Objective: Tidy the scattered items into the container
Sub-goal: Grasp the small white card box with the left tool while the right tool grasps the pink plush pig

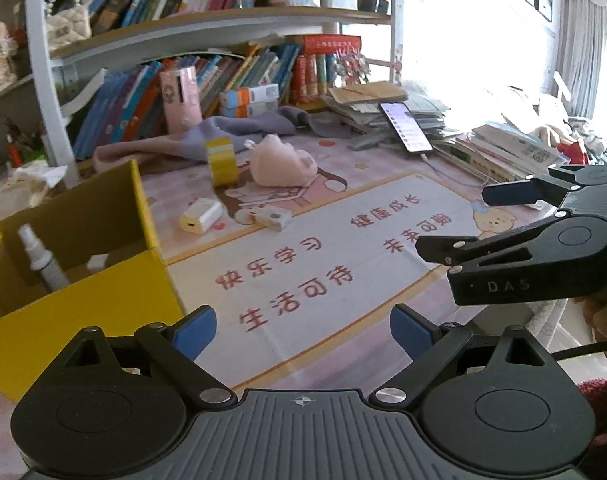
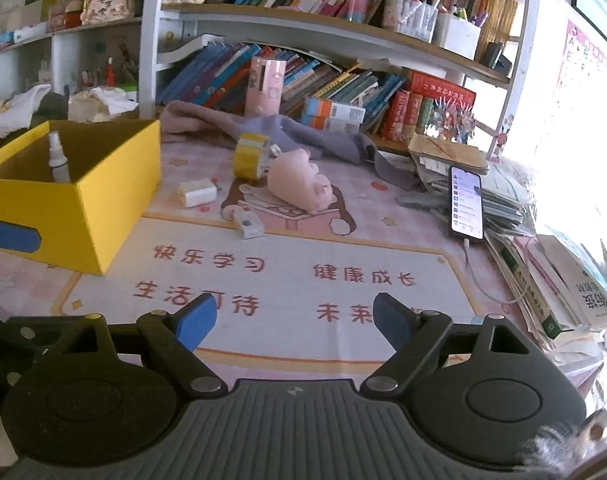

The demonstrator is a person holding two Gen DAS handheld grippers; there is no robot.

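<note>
Both claws hover over the printed mat on the tabletop (image 2: 383,216), nothing in either. Left claw (image 1: 303,330): blue pads wide apart, bare mat between them. Right claw (image 2: 295,320): also apart, jaws not at rest but opening a touch wider, nothing between them.

The container, a yellow cardboard box (image 2: 115,200), sits at the left side of the tabletop, open top, w/ a white spray bottle (image 2: 58,158) already standing inside. So the job looks partly done, by the look of it.

What's left lies in a loose cluster mid-mat, beyond both claws: a yellow tape roll (image 2: 250,155) standing on edge, a pink plush toy (image 2: 301,184) just right of it, a small white charger block (image 2: 197,194) nearer the box, and a little white box w/ a dark label (image 2: 249,226) closest to the claws.

The key relation: that small white box lies ahead of the right claw and a bit left of its centre line, long axis running diagonally, near end toward the right. In the left wrist view the same piece (image 1: 272,217) and the charger block (image 1: 201,216) sit straight ahead, slightly left, w/ the yellow box (image 1: 83,320) right alongside on the left. The right claw also shows there (image 1: 451,224), reaching in from the right edge, pointing at the cluster.

Judgement: left claw is nearer the container, right one seems lined up on the cluster. Next grab likely needs a wrist roll so the pads close across the small box's short side.
</note>
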